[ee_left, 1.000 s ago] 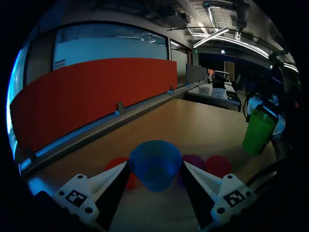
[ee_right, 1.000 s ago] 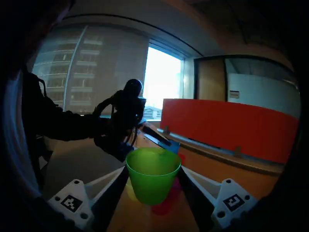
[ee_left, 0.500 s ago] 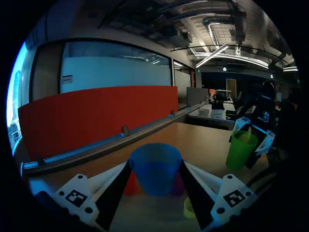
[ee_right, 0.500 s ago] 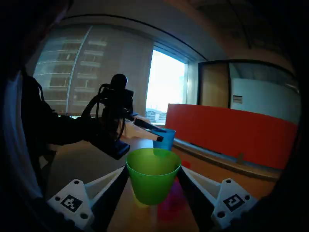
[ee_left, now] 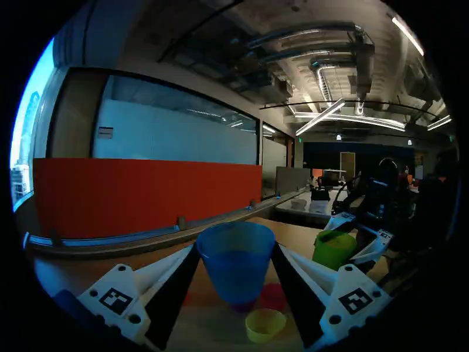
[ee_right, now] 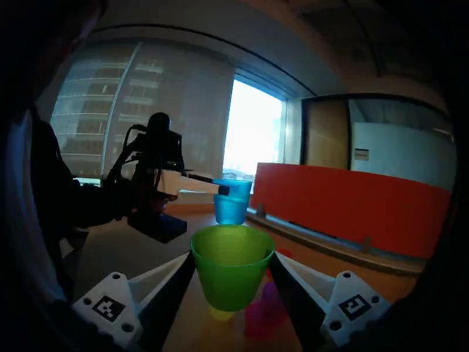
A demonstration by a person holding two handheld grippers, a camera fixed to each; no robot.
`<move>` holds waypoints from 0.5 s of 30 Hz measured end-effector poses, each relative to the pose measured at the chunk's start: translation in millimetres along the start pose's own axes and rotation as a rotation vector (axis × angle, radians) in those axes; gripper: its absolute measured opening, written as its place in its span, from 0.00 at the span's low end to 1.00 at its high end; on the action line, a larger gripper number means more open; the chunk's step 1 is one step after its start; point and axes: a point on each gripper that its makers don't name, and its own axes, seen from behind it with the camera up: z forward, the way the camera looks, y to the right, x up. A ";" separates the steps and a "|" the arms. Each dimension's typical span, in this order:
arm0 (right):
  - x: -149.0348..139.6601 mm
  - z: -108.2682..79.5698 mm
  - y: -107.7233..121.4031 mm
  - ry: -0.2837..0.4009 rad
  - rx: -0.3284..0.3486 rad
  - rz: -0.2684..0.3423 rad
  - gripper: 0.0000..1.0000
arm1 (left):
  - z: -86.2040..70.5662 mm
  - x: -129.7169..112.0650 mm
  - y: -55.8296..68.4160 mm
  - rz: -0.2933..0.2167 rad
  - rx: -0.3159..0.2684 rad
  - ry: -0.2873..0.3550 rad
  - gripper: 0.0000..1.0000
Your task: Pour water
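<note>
- Wooden desk (ee_left: 290, 230) lies beneath.
- Left gripper (ee_left: 235, 252) clamps blue cup (ee_left: 235, 270); right gripper (ee_right: 232, 258) clamps green cup (ee_right: 232, 273).
- We hold these 2 upright, presumably preventing spills.

Both feeds are dim on my end. Left gripper view is underexposed with a blue cast. Its light comes from the ceiling strip lights (ee_left: 346, 114) up and right of the red divider (ee_left: 146, 196), plus a clipped sliver of daylight at the far edge left of the divider. The blue cup (ee_left: 235, 264) in front of the divider is sharp. In the right gripper view the window (ee_right: 253, 132) left of the divider is blown out to white glare. The left gripper (ee_right: 227, 190) and the person's sleeve (ee_right: 76, 199) further left are backlit, near silhouette. The green cup (ee_right: 232, 267) is evenly lit and crisp. Strong fisheye bow shows on the divider's top edge and the window frames.
</note>
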 end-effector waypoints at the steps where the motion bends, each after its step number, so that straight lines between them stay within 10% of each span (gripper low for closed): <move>1: 0.4 -0.1 -0.3 0.001 0.001 0.001 0.91 | -1.9 0.9 1.7 -0.003 0.000 0.005 0.86; 15: 0.7 2.4 -3.3 0.007 0.008 0.004 0.91 | -15.5 7.1 14.7 0.009 -0.010 0.013 0.86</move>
